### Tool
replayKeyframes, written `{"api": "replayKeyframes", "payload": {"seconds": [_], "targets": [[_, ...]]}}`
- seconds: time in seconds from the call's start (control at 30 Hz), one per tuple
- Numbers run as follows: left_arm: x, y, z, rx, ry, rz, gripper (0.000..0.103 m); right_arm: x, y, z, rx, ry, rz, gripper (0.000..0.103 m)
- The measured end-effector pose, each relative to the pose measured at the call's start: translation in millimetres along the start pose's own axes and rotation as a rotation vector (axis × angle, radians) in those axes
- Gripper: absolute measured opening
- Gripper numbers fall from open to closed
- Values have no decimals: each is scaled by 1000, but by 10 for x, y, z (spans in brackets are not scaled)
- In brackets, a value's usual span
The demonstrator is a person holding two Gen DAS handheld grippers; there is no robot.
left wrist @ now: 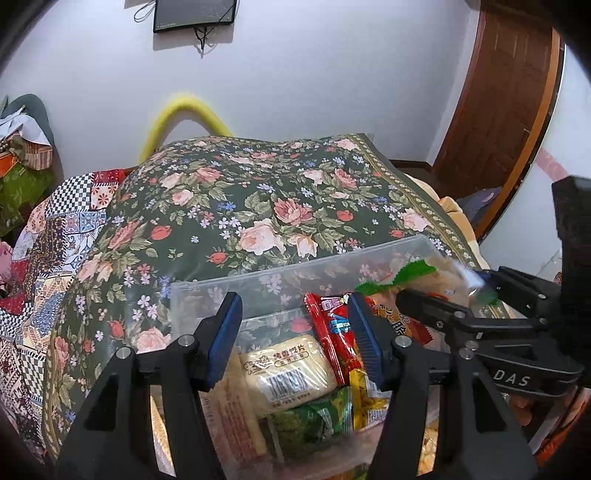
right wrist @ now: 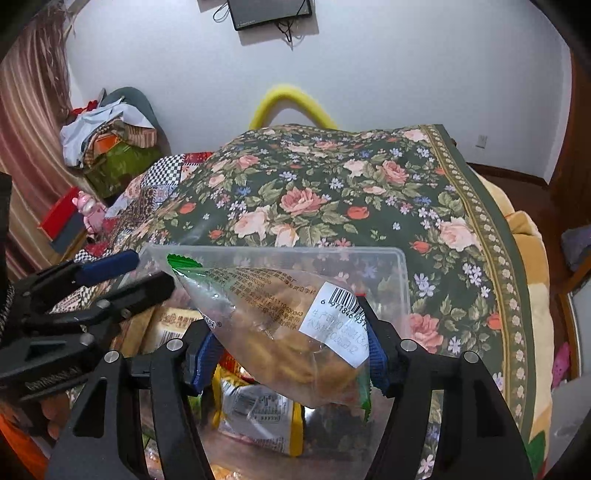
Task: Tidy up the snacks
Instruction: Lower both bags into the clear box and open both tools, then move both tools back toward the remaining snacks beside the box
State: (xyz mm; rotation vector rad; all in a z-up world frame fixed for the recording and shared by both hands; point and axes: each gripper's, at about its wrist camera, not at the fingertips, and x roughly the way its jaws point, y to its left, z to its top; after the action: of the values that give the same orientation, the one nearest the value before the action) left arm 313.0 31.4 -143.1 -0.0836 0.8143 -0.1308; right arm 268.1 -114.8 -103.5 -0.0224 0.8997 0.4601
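A clear plastic bin (left wrist: 295, 269) sits on a floral bedspread (left wrist: 258, 206) and holds several snack packs: a cream pack with a barcode (left wrist: 288, 373), a red packet (left wrist: 336, 339), a green one (left wrist: 314, 417) and a yellow one (left wrist: 364, 398). My left gripper (left wrist: 295, 332) hovers over the bin, open, with nothing between its blue pads. My right gripper (right wrist: 291, 350) is shut on a clear bag of brown snacks with green edges (right wrist: 280, 325), held tilted above the bin (right wrist: 332, 253). In the left wrist view that bag (left wrist: 424, 273) shows at the bin's right side. The left gripper (right wrist: 147, 271) lies just left of the bag.
The floral bedspread (right wrist: 332, 192) covers a raised mound behind the bin. A yellow foam arc (right wrist: 291, 99) stands at the wall. Piled cloth and boxes (right wrist: 110, 147) sit far left, a wooden door (left wrist: 498, 110) at the right, and a dark screen (left wrist: 195, 14) hangs on the wall.
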Motion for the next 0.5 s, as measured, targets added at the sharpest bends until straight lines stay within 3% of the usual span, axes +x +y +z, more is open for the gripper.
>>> {"api": "replayKeyframes", "payload": {"seconds": [0.23, 0.5], "targets": [[-397, 58, -13, 7, -49, 10, 59, -333, 106, -7, -42, -57, -15, 74], [-944, 217, -178, 36, -103, 50, 65, -753, 151, -111, -50, -109, -10, 75]]}}
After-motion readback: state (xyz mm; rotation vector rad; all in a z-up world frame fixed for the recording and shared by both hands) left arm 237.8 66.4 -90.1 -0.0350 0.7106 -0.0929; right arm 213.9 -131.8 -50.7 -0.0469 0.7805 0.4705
